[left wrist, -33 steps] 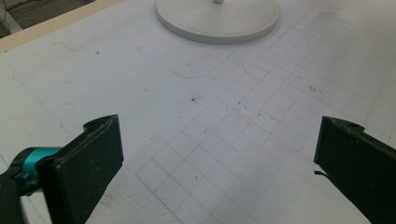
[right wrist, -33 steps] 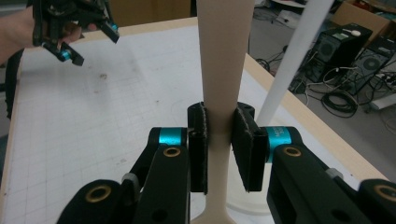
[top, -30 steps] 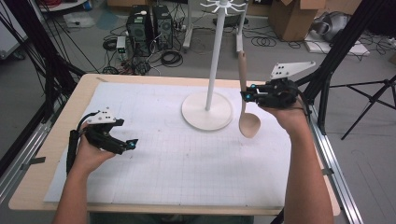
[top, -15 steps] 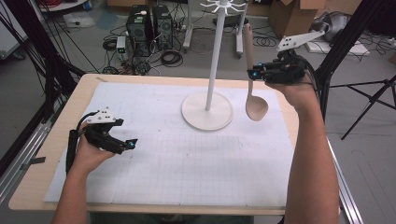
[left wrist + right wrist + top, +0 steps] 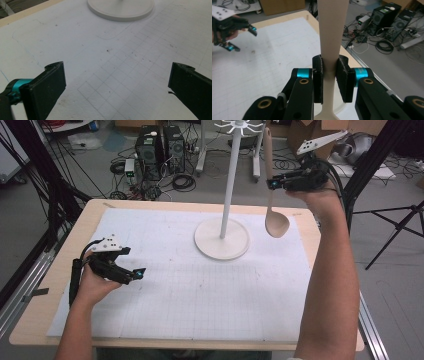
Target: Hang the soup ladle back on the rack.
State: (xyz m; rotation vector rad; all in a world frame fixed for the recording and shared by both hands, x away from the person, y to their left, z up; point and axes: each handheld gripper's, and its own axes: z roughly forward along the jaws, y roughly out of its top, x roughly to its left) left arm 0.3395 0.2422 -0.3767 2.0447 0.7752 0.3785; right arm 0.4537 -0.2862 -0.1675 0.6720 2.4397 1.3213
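A pale wooden spoon [image 5: 270,180] hangs bowl down in the air, to the right of the white rack stand [image 5: 226,185]. My right gripper [image 5: 274,183] is shut on its handle, well above the table. In the right gripper view the two pads clamp the spoon handle [image 5: 331,37] from both sides. The stand's round base [image 5: 221,239] sits on the white grid mat [image 5: 190,280]. My left gripper [image 5: 139,274] rests low at the left of the mat, jaws open with nothing between them [image 5: 115,85]. The stand's base [image 5: 121,10] lies ahead of it.
The wooden table edge [image 5: 30,320] frames the mat. Beyond the far edge are computer towers [image 5: 157,145], cables and cardboard boxes on the floor. A black tripod [image 5: 395,230] stands to the right. The mat's middle and front offer free room.
My right gripper has lifted the spoon up and away, so its bowl now hangs clear above the table. The left hand has stayed put.
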